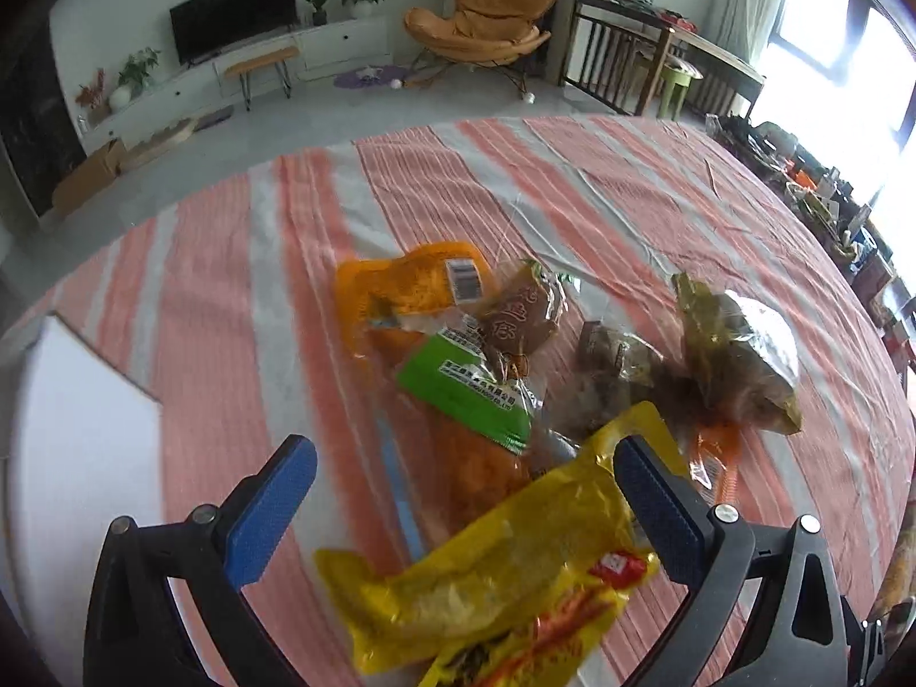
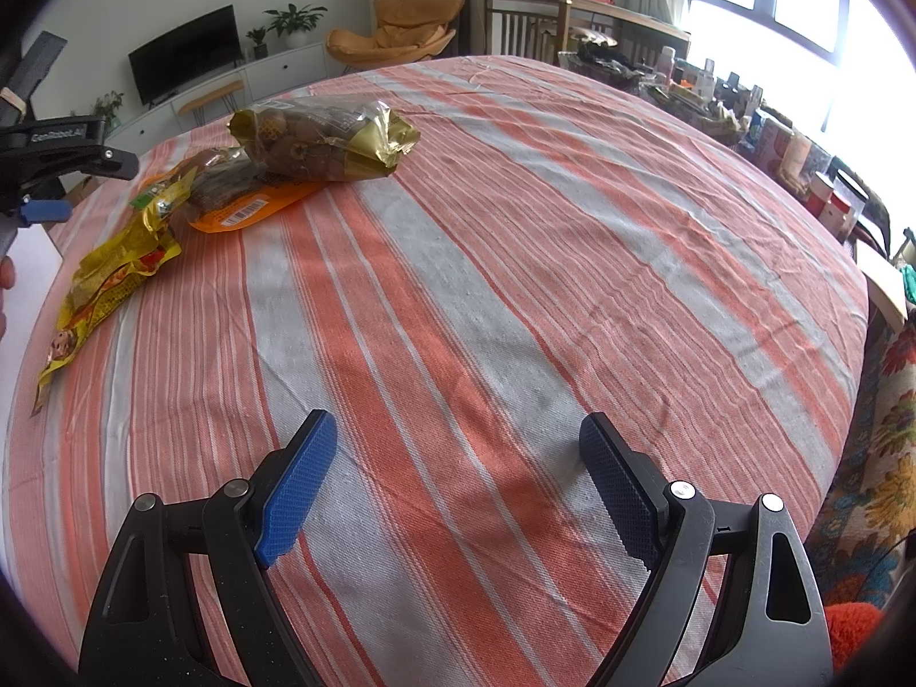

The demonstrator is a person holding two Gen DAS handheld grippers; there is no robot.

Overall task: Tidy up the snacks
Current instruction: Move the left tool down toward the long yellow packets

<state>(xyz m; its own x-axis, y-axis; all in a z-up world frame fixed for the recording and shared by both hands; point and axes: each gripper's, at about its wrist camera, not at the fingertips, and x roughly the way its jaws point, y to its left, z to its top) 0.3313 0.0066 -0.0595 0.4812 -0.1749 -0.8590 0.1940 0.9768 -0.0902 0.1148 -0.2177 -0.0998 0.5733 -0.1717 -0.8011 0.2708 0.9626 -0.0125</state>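
Note:
Several snack packets lie heaped on the striped tablecloth [image 1: 240,297]. In the left wrist view my left gripper [image 1: 464,461] is open, its blue pads on either side of a yellow packet [image 1: 498,584] that lies flat under it. Beyond are an orange packet [image 1: 401,292], a green-labelled packet [image 1: 464,389], a small brown one [image 1: 526,309] and a gold bag [image 1: 738,355]. In the right wrist view my right gripper [image 2: 458,446] is open over bare cloth, far from the heap; the gold bag [image 2: 326,140] and yellow packet [image 2: 114,275] lie far left, with the left gripper [image 2: 46,172] above them.
A white box [image 1: 74,458] sits at the table's left edge. Bottles, boxes and clutter [image 2: 790,143] line the right side of the table. Behind are a TV [image 1: 235,11], an orange chair [image 1: 481,23] and wooden chairs [image 1: 624,57].

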